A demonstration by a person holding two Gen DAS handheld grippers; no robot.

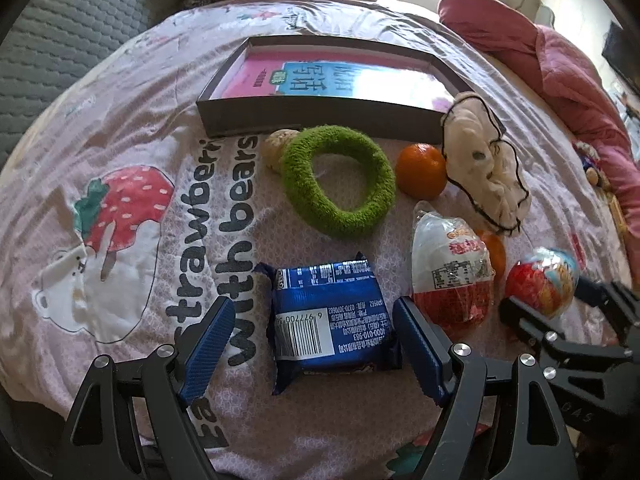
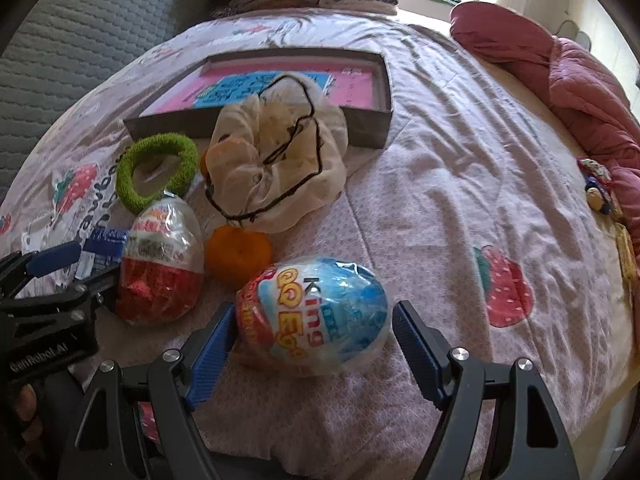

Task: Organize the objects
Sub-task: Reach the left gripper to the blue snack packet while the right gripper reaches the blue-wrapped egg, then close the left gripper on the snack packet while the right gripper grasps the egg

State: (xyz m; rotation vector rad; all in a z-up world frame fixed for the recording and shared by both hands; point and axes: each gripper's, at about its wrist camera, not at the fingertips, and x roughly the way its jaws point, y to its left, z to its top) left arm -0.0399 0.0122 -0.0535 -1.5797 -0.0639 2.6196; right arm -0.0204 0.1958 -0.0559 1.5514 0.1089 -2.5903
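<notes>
Left gripper [image 1: 308, 340] wide around blue snack packet [image 1: 332, 320]; right gripper [image 2: 312, 344] wide around blue egg [image 2: 316, 312] — both near. Close squarely, gently — shallow box [image 1: 320, 116] waits far.

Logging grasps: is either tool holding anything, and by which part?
Nothing held. Left tool is open around the blue packet; right tool is open around the blue egg.

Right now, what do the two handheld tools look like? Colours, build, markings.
Both match: the left tool and right tool have matte black skeletal frames with triangular cutouts and silver round-head bolts. Fingers carry blue ribbed pads. The right-wrist view shows white "GenRobot.AI" lettering on the left tool's body. No cables or sleeves visible.
</notes>
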